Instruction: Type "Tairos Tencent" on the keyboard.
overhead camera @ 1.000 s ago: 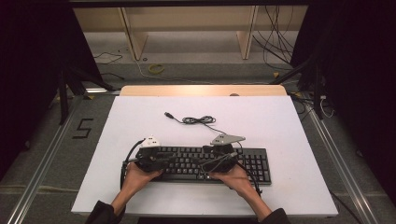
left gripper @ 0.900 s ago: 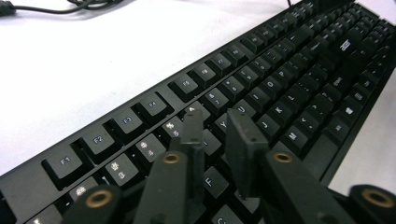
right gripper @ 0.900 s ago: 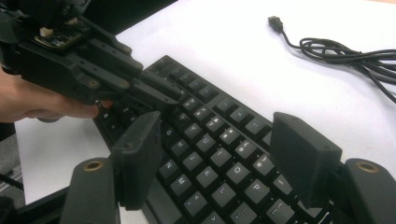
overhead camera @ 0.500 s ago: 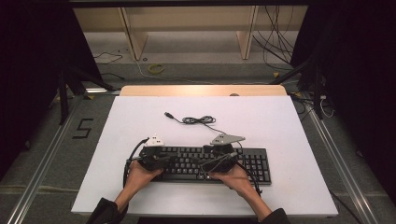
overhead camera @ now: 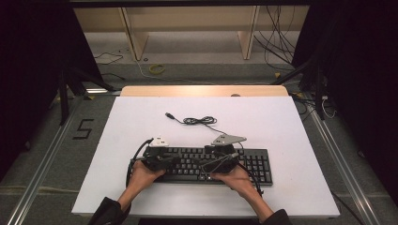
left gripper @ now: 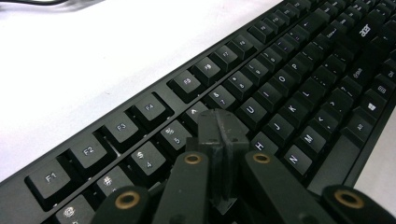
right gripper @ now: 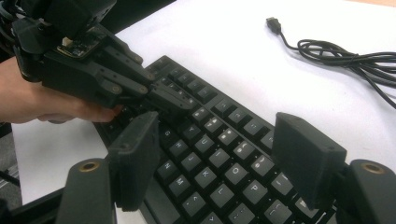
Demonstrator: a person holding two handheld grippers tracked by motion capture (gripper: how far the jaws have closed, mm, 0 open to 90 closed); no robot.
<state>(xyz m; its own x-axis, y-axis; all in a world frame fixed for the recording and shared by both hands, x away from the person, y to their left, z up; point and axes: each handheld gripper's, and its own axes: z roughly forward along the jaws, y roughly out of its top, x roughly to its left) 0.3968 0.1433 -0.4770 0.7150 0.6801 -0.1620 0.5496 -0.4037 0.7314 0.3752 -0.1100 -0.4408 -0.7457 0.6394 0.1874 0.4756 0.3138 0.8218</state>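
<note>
Right now I have both tools down over the black keyboard, which lies flat on the white surface near my edge of it, its long side running across in front of me. My left hand-held gripper has its two jaws pressed together with nothing between them; they have just been closing, and their joined tip rests among the keys around the number row, close to the 6 and the Y. From the right gripper view I see that same left tool pointing down onto the keys with a hand behind it. My right hand-held gripper stands wide, both pads hovering above the letter keys and gripping nothing, the keyboard passing beneath the gap. The keyboard's own cable lies in a loose coil on the surface beyond it, its plug end resting free, well apart from both tools. Nothing here serves as a container.
</note>
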